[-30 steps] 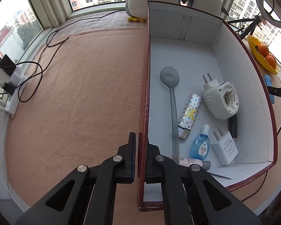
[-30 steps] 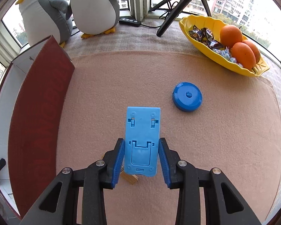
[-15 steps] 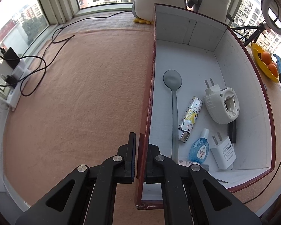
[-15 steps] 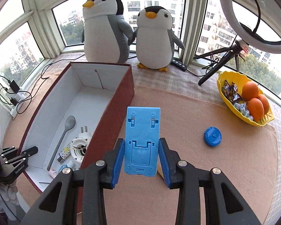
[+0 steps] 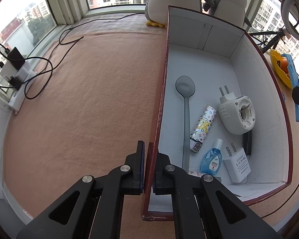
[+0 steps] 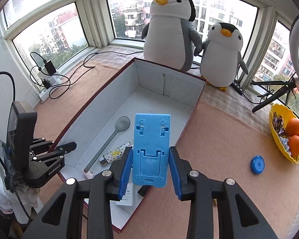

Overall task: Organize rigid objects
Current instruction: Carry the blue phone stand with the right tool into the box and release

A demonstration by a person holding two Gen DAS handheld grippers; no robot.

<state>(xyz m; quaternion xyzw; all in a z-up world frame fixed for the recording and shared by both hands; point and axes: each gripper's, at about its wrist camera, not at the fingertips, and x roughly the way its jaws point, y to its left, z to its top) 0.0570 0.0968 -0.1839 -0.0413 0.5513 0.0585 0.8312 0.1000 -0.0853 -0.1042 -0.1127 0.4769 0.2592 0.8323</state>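
Observation:
My right gripper [image 6: 150, 168] is shut on a blue plastic phone stand [image 6: 151, 149] and holds it above the near right part of a dark red box with a white inside [image 6: 169, 83]. My left gripper [image 5: 148, 166] is shut on the box's left wall [image 5: 161, 91]. In the box lie a grey spoon [image 5: 185, 107], a patterned lighter [image 5: 203, 127], a white plug-in device [image 5: 237, 115], a blue dropper bottle [image 5: 211, 160] and a white charger [image 5: 237, 166]. The stand also shows at the right edge of the left wrist view [image 5: 294, 83].
A blue round disc [image 6: 257, 164] lies on the peach mat [image 6: 229, 139]. A yellow dish with oranges and sweets [image 6: 287, 137] stands at the right. Two plush penguins [image 6: 171, 29] stand behind the box. A power strip with cables [image 5: 16, 73] lies at the far left.
My right gripper has risen and swung left with the blue stand, from beside the box to over its near right part. My left gripper keeps its hold on the box wall.

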